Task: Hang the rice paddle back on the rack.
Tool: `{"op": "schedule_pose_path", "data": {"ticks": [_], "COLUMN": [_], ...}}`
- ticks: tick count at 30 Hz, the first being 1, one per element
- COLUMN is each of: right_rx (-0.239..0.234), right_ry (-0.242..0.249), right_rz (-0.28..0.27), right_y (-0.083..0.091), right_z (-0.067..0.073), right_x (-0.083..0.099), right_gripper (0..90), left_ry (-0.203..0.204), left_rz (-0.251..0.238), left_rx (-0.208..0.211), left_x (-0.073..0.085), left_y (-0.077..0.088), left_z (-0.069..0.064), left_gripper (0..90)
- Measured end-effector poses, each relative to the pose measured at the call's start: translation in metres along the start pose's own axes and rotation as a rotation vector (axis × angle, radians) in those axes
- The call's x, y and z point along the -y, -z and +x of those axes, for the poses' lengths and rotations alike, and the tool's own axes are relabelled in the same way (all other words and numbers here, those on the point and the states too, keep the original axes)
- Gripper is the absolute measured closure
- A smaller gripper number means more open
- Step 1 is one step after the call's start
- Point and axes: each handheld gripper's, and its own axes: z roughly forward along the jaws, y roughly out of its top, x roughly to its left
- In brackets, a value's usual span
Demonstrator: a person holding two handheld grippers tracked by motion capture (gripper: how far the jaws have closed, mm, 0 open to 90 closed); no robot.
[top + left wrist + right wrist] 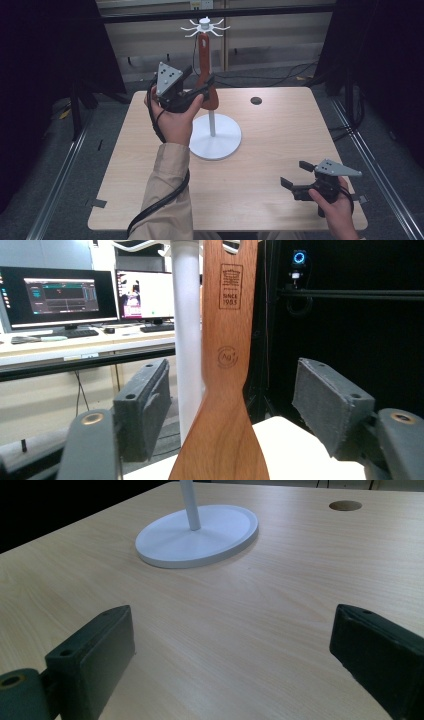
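1. Up close, between the pads of my left gripper (232, 410), the wooden spatula (227, 365) shows a burnt-in stamp reading "SINCE 1983" and, below it, a round mark that looks like "Ag+".
2. My left gripper's jaws stand spread, a gap on each side of the spatula, neither pad pressing it; the spatula hangs from the white stand (214, 135), its blade just ahead of me.
3. My right gripper (295, 176) is also spread wide with nothing in it, low over the light wooden table (260, 610), with the stand's round base ahead of it.
4. Beyond my right gripper the table has a round cable hole (345, 505).
5. From above I see dark curtains at both sides; my left gripper view alone shows lit monitors (60, 295) and keyboards on a desk behind the stand.
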Motion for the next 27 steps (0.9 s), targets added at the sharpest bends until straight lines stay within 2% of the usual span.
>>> {"op": "schedule_pose_path", "data": {"ticks": [5, 6, 9, 10, 12, 18, 24, 25, 27], "right_rx": [-0.002, -0.002, -0.001, 0.000, 0.000, -0.003, -0.003, -0.006, -0.003], "right_ry": [0.008, 0.008, 0.019, 0.020, 0.019, 0.026, 0.034, 0.032, 0.034], "right_rz": [0.010, 0.010, 0.007, 0.007, 0.007, 0.010, 0.014, 0.013, 0.015], "right_y": [0.001, 0.001, 0.003, 0.003, 0.003, 0.002, 0.001, 0.001, 0.001], "right_z": [0.001, 0.001, 0.004, 0.004, 0.005, 0.007, 0.008, 0.009, 0.009], "right_x": [0.001, 0.001, 0.000, -0.001, -0.001, -0.001, 0.000, 0.000, 0.000], "right_gripper": [3.9, 3.9, 3.9, 3.8, 3.8, 3.9, 3.9, 3.9, 3.8], "left_ry": [0.005, -0.014, -0.001, -0.024, 0.000, -0.015, 0.018, 0.003, 0.005], "left_rz": [0.000, 0.013, 0.014, 0.023, 0.014, 0.029, 0.031, 0.041, 0.043], "left_rx": [0.002, 0.007, 0.003, 0.005, -0.002, -0.002, -0.017, -0.019, -0.021], "left_x": [0.004, 0.005, 0.009, 0.010, 0.012, 0.021, 0.035, 0.037, 0.039], "left_y": [0.004, 0.007, 0.013, 0.016, 0.018, 0.029, 0.038, 0.039, 0.041], "left_z": [-0.001, 0.000, -0.001, 0.000, -0.001, 0.001, 0.004, 0.005, 0.006], "left_gripper": [23.9, 23.9, 21.5, 21.0, 20.5, 18.8, 17.0, 17.0, 16.3]}}
